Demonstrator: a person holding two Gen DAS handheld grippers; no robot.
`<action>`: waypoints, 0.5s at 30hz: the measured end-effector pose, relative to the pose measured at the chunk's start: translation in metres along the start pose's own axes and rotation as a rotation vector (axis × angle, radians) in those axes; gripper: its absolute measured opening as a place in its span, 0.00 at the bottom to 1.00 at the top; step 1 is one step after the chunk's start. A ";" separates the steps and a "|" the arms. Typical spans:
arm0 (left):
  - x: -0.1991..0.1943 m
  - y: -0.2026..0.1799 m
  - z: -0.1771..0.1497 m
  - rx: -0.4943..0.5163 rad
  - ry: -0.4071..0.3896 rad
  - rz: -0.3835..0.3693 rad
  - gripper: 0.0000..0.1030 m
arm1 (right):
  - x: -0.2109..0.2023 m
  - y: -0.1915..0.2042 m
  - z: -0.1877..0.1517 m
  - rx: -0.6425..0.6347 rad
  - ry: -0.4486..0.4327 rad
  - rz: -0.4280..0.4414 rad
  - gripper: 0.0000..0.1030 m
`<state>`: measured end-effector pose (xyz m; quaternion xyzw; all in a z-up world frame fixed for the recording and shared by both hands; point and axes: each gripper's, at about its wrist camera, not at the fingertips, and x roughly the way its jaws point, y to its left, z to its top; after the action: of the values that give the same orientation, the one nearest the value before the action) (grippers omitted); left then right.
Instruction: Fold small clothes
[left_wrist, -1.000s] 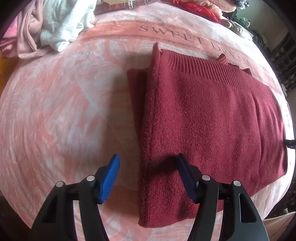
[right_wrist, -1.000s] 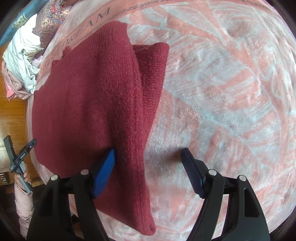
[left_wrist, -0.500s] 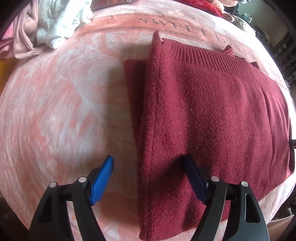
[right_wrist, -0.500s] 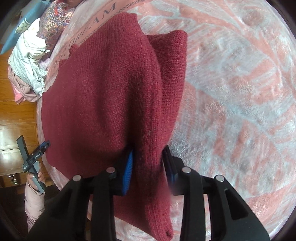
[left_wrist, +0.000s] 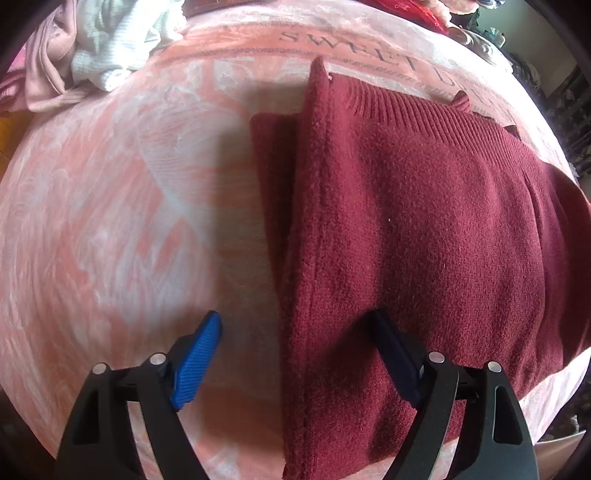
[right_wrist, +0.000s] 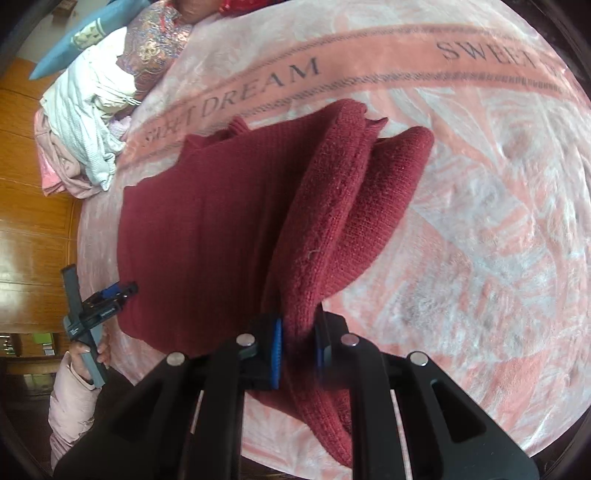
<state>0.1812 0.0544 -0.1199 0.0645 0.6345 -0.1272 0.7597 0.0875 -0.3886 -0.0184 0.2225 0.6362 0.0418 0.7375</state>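
sweater (right_wrist: 207, 236) edge pinched in right tool (right_wrist: 297, 347), left tool (left_wrist: 295, 347) spread wide, straddling its other edge

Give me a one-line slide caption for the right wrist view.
Right tongs clamp the dark red sweater's folded edge, lifting it off the pink blanket.
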 end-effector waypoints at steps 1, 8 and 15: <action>0.000 0.000 0.000 0.000 0.001 -0.001 0.81 | 0.000 0.014 0.001 -0.023 -0.003 -0.011 0.12; -0.016 0.006 0.005 -0.008 -0.022 -0.012 0.79 | 0.030 0.110 0.010 -0.161 0.026 -0.041 0.12; -0.014 0.014 0.005 -0.012 -0.011 -0.027 0.80 | 0.087 0.162 0.002 -0.276 0.100 -0.055 0.17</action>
<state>0.1872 0.0679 -0.1058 0.0508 0.6318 -0.1342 0.7618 0.1412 -0.2138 -0.0367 0.0992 0.6663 0.1197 0.7293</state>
